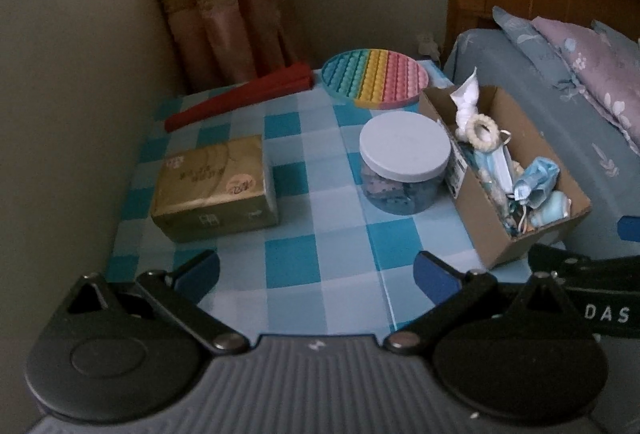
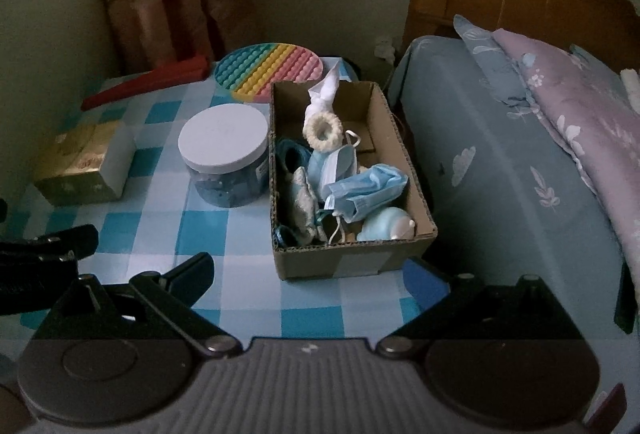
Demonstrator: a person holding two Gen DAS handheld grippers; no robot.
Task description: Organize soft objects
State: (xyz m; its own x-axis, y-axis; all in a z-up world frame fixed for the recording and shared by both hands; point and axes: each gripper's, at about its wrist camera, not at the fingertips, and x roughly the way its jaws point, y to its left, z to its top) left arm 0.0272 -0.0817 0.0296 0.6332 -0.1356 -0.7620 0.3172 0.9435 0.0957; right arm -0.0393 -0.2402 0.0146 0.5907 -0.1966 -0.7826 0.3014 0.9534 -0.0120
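Note:
A cardboard box point(image 2: 400, 157) point(image 1: 480, 218) stands on the checked table's right side. It holds soft things: blue face masks point(image 2: 366, 189) point(image 1: 536, 181), a white cloth with a cream ring point(image 2: 322, 127) point(image 1: 482, 127), a pale blue round item point(image 2: 384, 224) and patterned fabric point(image 2: 302, 201). My left gripper point(image 1: 316, 276) is open and empty over the table's front. My right gripper point(image 2: 312, 274) is open and empty just in front of the box.
A white-lidded jar point(image 1: 404, 165) point(image 2: 224, 157) stands left of the box. A gold tissue pack point(image 1: 216, 185), a red folded fan point(image 1: 240, 97) and a rainbow pop mat point(image 1: 376, 79) lie on the table point(image 1: 320, 234). A bed point(image 2: 520, 173) borders the right.

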